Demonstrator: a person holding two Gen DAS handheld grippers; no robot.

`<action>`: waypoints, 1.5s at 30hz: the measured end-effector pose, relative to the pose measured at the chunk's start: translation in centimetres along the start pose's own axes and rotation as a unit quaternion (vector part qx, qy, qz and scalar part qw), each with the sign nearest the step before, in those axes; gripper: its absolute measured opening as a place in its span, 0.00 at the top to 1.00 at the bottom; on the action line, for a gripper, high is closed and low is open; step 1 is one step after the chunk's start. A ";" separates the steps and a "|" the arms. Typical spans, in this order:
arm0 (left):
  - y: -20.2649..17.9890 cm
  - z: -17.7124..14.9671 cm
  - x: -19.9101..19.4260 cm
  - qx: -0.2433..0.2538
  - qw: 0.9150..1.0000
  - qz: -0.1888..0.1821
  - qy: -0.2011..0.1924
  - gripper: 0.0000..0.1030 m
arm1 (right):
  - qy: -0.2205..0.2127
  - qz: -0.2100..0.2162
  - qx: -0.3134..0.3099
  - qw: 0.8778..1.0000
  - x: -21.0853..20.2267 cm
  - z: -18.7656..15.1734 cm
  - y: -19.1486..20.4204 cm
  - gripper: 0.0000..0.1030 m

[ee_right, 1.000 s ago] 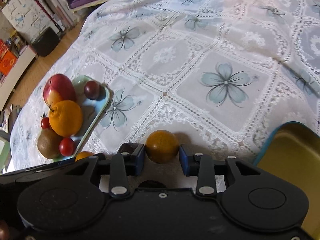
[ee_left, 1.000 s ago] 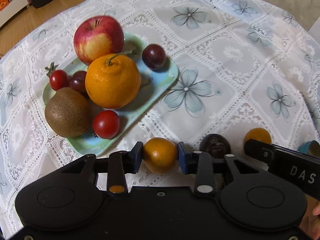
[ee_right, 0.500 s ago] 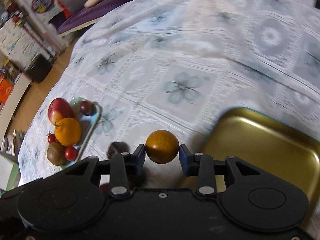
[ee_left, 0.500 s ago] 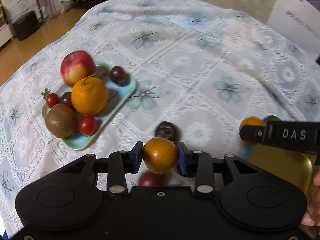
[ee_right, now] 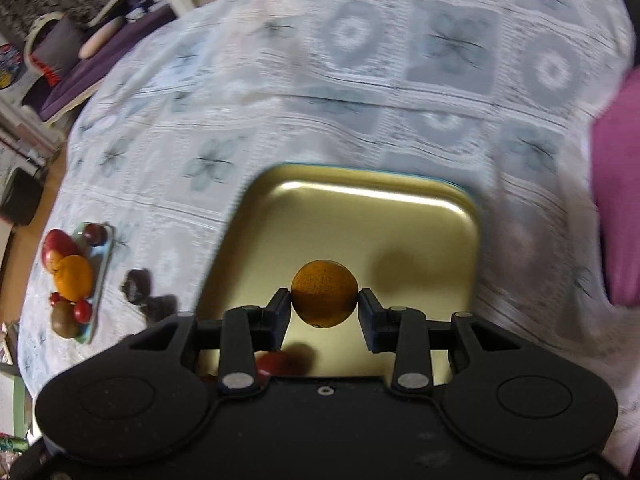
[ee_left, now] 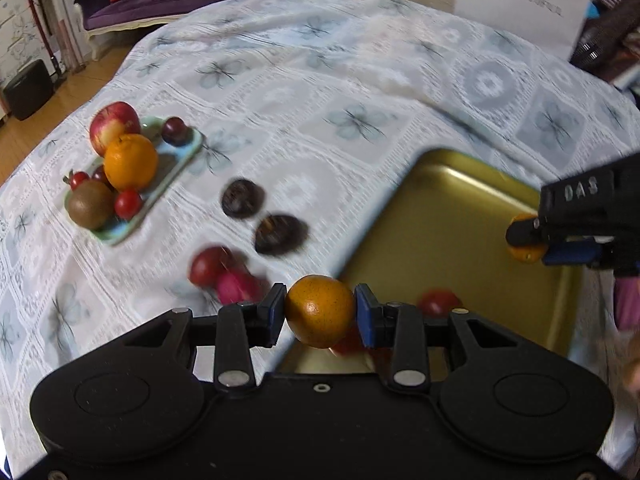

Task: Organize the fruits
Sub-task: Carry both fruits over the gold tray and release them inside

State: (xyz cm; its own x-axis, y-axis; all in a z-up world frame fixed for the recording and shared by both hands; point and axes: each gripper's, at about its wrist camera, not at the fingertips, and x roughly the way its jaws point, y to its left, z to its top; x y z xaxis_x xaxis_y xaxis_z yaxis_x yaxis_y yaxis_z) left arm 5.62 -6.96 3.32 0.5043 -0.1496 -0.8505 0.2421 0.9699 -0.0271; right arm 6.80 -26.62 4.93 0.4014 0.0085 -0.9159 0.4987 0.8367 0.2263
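Note:
My left gripper [ee_left: 320, 314] is shut on a small orange [ee_left: 319, 312], held above the near left rim of the gold tray [ee_left: 452, 216]. My right gripper [ee_right: 324, 310] is shut on another small orange [ee_right: 324, 298] above the gold tray [ee_right: 360, 216]. In the left wrist view the right gripper [ee_left: 524, 240] shows at the right with its orange [ee_left: 522, 252]. A red fruit [ee_left: 438, 302] lies in the tray. The green plate [ee_left: 176, 168] at the left holds an apple [ee_left: 114, 124], a big orange [ee_left: 130, 162], a kiwi [ee_left: 90, 204] and small red fruits.
Two dark fruits [ee_left: 242, 198] [ee_left: 280, 234] and two reddish fruits [ee_left: 210, 264] lie loose on the lace tablecloth [ee_left: 320, 80] between plate and tray. A pink cloth [ee_right: 618, 200] is at the right. Furniture and floor lie beyond the table's far left edge.
Both grippers rose and swung right with their oranges, from near the green plate to over the gold tray. The view is blurred by motion.

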 end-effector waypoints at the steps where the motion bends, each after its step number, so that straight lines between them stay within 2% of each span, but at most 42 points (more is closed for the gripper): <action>1: -0.6 -0.5 -0.3 0.005 1.000 -0.001 -0.001 0.56 | 0.002 -0.008 0.005 1.000 -0.1 -0.2 -0.7 0.64; 5: -2.6 -2.5 -1.2 0.013 1.000 -0.019 0.005 0.56 | 0.008 -0.028 0.023 0.999 -0.6 -0.5 -2.7 0.64; 11: -4.8 -5.3 -1.6 0.022 0.999 -0.026 0.024 0.56 | 0.019 -0.014 0.018 1.000 -1.4 -1.2 -4.0 0.64; 17: -5.9 -6.6 -2.0 0.016 0.999 -0.025 0.038 0.56 | 0.033 -0.006 0.000 0.999 -1.3 -1.5 -4.2 0.64; 28: -7.5 -7.4 -1.4 -0.001 0.998 -0.013 0.065 0.56 | 0.037 0.009 -0.024 0.999 -1.5 -1.6 -4.8 0.64; 45: -6.6 -7.4 -2.4 -0.011 0.998 -0.007 0.061 0.56 | 0.034 0.012 -0.033 0.999 -2.0 -2.0 -4.3 0.64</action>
State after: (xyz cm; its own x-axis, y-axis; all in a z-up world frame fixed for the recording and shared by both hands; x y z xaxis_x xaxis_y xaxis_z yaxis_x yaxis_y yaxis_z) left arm -3.29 -11.62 1.62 0.3969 -0.1396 -0.9072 0.2292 0.9721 -0.0494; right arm 2.35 -29.10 5.10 0.3578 0.0647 -0.9315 0.4367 0.8702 0.2282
